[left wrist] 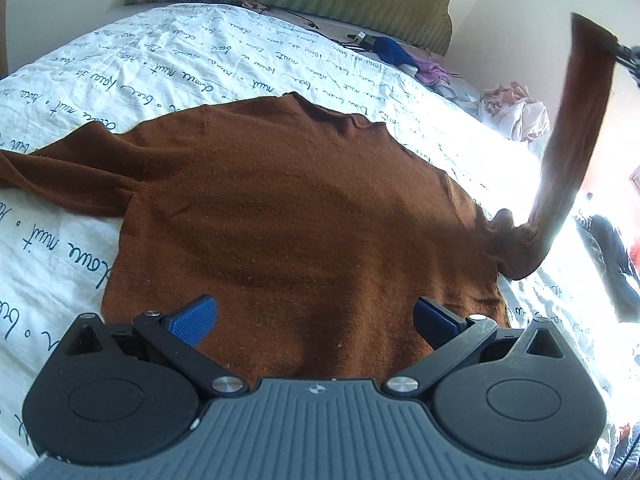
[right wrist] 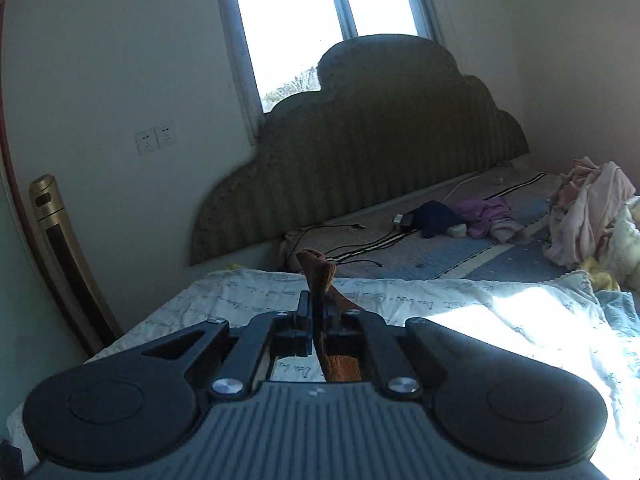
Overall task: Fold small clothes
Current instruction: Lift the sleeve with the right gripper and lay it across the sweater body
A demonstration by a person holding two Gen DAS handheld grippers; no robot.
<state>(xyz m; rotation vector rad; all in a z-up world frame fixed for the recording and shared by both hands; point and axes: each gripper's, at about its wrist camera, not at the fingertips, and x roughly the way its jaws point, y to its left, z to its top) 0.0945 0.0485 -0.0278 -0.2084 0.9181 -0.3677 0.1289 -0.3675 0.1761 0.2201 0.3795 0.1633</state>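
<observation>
A brown long-sleeved sweater lies flat on the white quilt with blue handwriting. Its left sleeve stretches out to the left on the quilt. Its right sleeve is pulled up off the bed, taut and steep, toward the upper right. My right gripper is shut on that sleeve's cuff, which sticks up past the fingertips. My left gripper hovers open over the sweater's lower hem, its blue pads wide apart with nothing between them.
A green cloud-shaped headboard stands at the far end under a window. Loose pink clothes, a purple garment, a dark blue item and cables lie beyond the quilt. A gold tower fan stands at the left.
</observation>
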